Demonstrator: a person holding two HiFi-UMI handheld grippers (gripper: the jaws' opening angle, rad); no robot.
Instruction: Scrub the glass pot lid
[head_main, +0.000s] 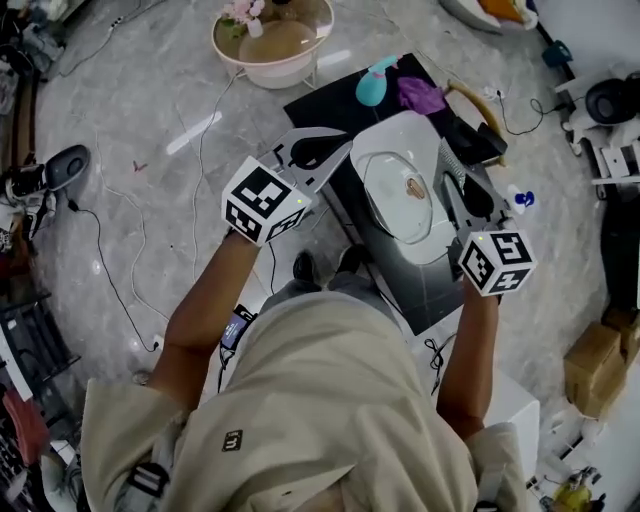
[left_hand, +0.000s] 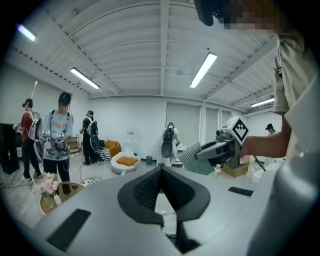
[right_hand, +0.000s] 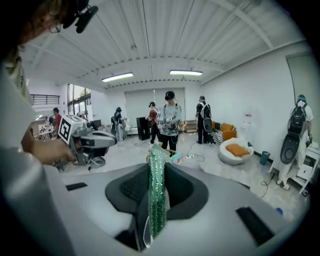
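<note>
1. Glass pot lid (head_main: 392, 200): clear, rounded, with a small brownish knob at its centre. It lies flat in a white basin (head_main: 398, 132) on the black bench (head_main: 322, 106).
2. The lid sits between the two claws, just right of the left claw's tips and just left of the right claw's tips.
3. Left claw (head_main: 338, 150): clenched, with the dark pads meeting at the tips. In the left gripper view nothing is pinched there. It hangs beside the basin's left rim, apart from the lid.
4. Right claw (head_main: 448, 160): grasping a green scouring pad (right_hand: 157, 200). The pad is held edge-on, with its top poking out past the tips. The claw is at the basin's right edge. Whether the pad touches the glass, cannot tell.
5. Beyond both claws, at the far end of the bench, are a teal object (head_main: 372, 86) and a purple cloth (head_main: 420, 95), close together.
6. Count: one lid, one basin, one scouring pad, two claws, one teal object, one purple cloth.
7. Each claw carries one marker cube.
</note>
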